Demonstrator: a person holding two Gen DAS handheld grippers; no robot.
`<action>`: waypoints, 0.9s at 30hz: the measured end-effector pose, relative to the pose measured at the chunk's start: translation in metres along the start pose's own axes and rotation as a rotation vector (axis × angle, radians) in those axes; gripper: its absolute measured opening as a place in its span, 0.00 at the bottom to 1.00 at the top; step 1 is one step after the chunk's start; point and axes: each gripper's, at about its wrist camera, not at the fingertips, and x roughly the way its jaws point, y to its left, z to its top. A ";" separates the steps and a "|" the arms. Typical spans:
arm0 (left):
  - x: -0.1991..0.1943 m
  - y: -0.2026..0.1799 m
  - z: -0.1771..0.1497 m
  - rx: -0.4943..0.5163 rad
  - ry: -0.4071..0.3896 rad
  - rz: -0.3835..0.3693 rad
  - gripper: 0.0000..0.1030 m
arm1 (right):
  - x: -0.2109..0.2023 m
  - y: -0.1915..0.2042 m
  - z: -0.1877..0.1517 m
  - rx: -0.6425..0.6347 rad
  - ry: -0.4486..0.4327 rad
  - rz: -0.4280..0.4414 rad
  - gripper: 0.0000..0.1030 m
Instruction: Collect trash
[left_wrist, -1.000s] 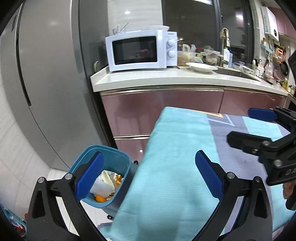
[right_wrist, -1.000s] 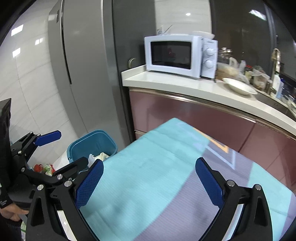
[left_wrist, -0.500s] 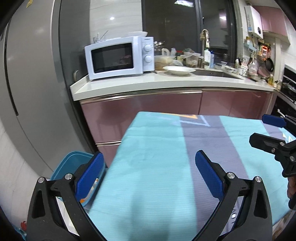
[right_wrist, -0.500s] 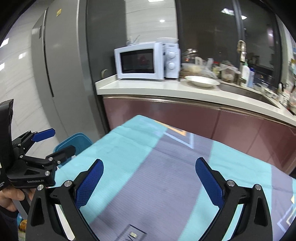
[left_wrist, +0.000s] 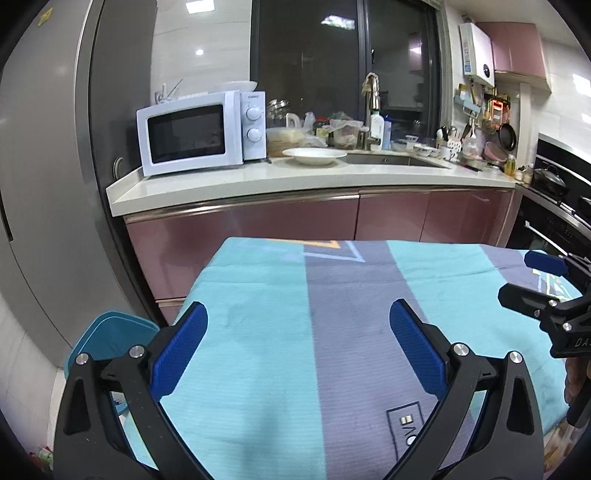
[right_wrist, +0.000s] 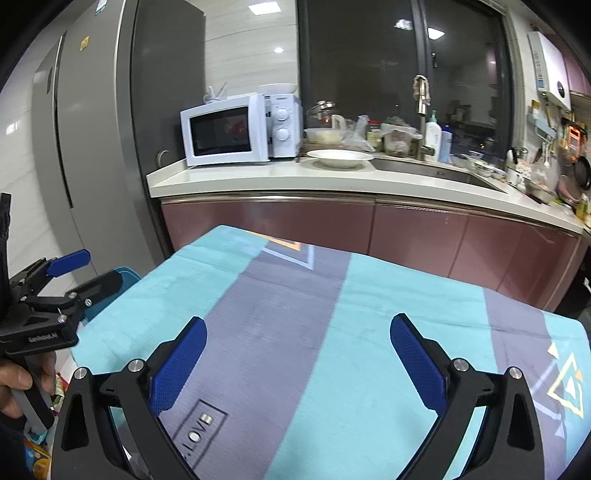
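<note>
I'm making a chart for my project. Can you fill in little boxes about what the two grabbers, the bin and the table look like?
left gripper: open, holding nothing
right gripper: open, holding nothing
blue bin: on the floor by the table's left edge, inside hidden
tablecloth: teal and grey stripes, no trash showing
counter behind: microwave, white plate
</note>
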 end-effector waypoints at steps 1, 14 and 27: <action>-0.003 -0.002 -0.002 -0.001 -0.009 -0.005 0.95 | -0.002 -0.002 -0.002 0.004 -0.003 -0.008 0.93; -0.027 -0.013 -0.016 0.033 -0.086 -0.044 0.95 | -0.038 -0.010 -0.030 0.027 -0.071 -0.118 0.93; -0.079 -0.032 -0.049 0.078 -0.279 -0.082 0.95 | -0.080 -0.019 -0.074 0.097 -0.165 -0.211 0.93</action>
